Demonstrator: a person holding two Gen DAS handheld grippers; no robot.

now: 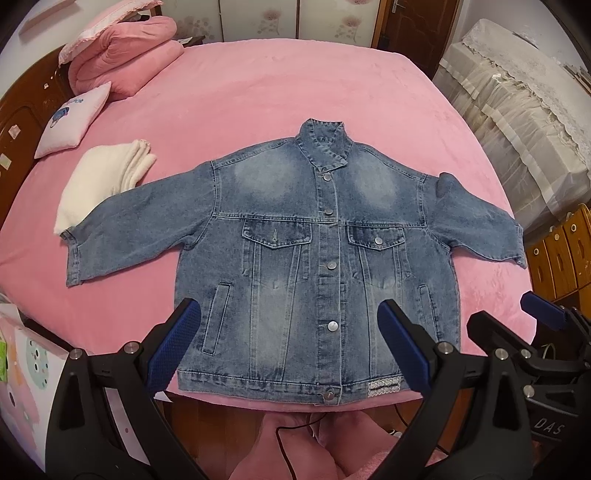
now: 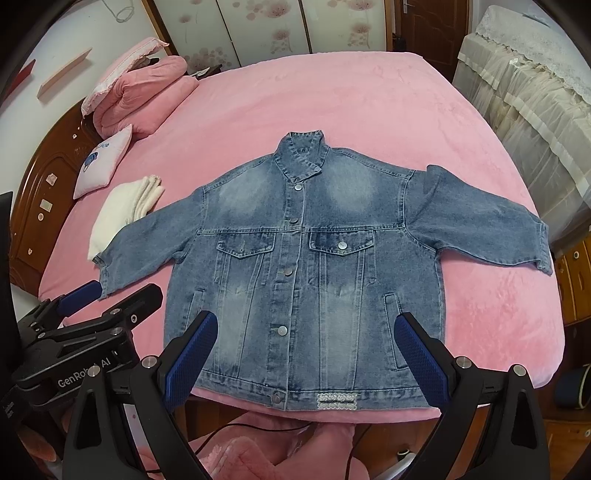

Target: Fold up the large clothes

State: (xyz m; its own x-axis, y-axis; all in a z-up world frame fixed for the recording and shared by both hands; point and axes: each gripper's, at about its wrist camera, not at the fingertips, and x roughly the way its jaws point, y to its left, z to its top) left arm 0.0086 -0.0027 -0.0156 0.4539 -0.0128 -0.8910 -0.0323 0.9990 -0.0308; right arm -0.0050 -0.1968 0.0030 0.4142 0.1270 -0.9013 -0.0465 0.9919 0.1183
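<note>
Left gripper (image 1: 288,325): its two blue-padded fingers (image 1: 173,347) stand wide apart, holding nothing, raised above the lower body of the denim jacket (image 1: 295,251) near the hem. Right gripper (image 2: 306,339): fingers (image 2: 421,358) likewise spread and empty, framing the same lower part of the jacket from a little further right.

The jacket lies flat and face up on the pink bedspread (image 1: 280,96), buttoned down the front, collar pointing to the far side of the bed, both sleeves stretched outward, hem along the near edge of the bed. A small white woven patch (image 2: 337,400) sits on the hem band.

Beyond the left sleeve, a folded cream cloth (image 1: 103,177) rests on the bedspread; the sleeve's cuff overlaps its near corner. Further out lie a small pink cushion (image 1: 74,118) with a blue motif and a heap of pink quilts (image 1: 125,55) against the wooden headboard (image 2: 48,192).

View differences: the left wrist camera catches the right gripper at its right margin, one blue pad showing, with wooden drawer fronts (image 1: 561,254) behind it. The right wrist camera catches the left gripper (image 2: 107,299) at its lower left, seen from the side, bearing the partly legible lettering "GenRob… AI", and shows more of the white wall above the headboard. Both views include the lace-covered furniture (image 2: 524,92) on the right and a flower-patterned wardrobe (image 2: 266,29) behind the bed.
</note>
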